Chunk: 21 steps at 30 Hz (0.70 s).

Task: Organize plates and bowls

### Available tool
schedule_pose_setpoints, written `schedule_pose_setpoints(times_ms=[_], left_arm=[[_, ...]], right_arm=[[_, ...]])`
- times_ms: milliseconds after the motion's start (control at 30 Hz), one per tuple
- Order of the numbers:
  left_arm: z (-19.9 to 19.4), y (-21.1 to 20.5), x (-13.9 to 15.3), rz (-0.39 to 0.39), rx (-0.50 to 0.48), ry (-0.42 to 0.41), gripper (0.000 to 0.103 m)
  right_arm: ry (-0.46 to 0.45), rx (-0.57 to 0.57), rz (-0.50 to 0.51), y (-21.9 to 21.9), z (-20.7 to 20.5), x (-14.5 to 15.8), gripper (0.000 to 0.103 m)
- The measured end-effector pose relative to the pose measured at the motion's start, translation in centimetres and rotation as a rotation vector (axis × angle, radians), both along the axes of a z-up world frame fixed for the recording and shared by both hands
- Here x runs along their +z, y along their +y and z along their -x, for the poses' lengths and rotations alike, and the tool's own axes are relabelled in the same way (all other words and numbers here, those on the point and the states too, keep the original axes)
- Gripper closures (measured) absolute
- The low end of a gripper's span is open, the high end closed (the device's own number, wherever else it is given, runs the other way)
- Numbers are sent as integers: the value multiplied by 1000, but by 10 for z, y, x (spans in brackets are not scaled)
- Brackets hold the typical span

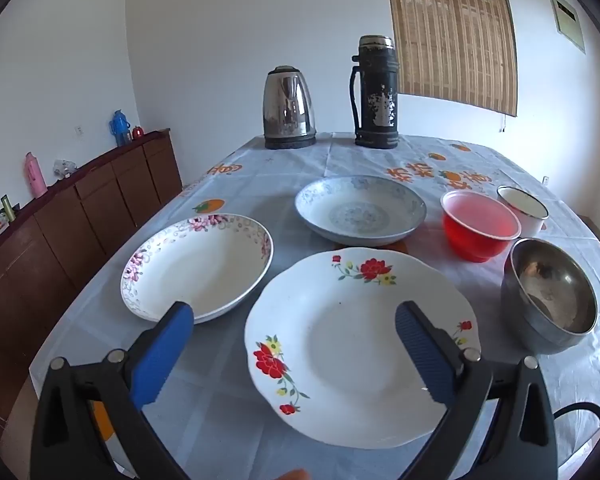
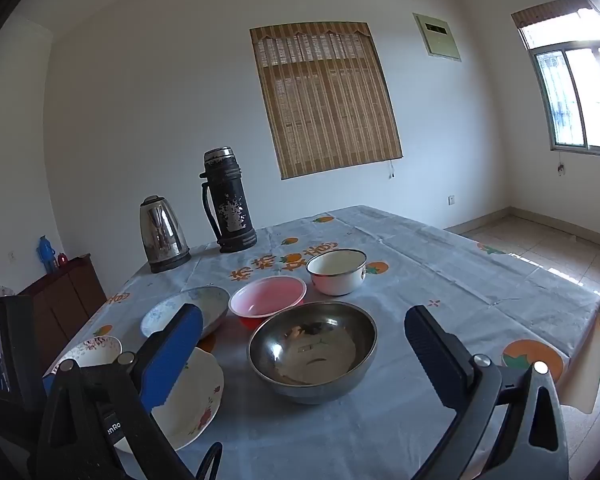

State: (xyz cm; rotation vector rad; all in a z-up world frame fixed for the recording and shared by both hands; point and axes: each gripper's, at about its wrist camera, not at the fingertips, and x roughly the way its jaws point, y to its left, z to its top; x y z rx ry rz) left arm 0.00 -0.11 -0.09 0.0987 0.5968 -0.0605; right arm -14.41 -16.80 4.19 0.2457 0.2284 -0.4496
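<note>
Jaws of the left gripper [image 1: 294, 354] stand wide and empty above the red-flowered plate [image 1: 356, 344], while the right gripper [image 2: 304, 354] gapes equally wide, holding nothing, over the steel bowl [image 2: 312, 350]. Left of the red-flowered plate sits the pink-flowered plate [image 1: 198, 264], behind it the blue-patterned plate [image 1: 360, 210], with the red bowl [image 1: 480, 226] and white enamel bowl [image 1: 522, 210] behind the steel bowl. Right of the steel bowl the tablecloth [image 2: 460, 280] lies bare to its edge.

Bare tablecloth [image 2: 440, 280] to the right of steel bowl [image 2: 312, 350], open for approach. Red bowl [image 2: 268, 300] and enamel cup [image 2: 336, 272] crowded just behind it. Three plates close together at left, narrow cloth gaps between. Kettle [image 1: 289, 108] and flask [image 1: 375, 94] blocking far edge.
</note>
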Motion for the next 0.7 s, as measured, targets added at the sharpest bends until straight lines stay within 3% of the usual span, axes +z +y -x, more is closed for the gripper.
schedule_pose_setpoints(times_ms=[267, 700], left_arm=[[-2, 8, -2, 44, 2, 26, 0], [-4, 6, -3, 27, 7, 22, 0]], right_arm=[[-6, -6, -15, -2, 1, 1, 1], [10, -12, -14, -4, -1, 0, 1]])
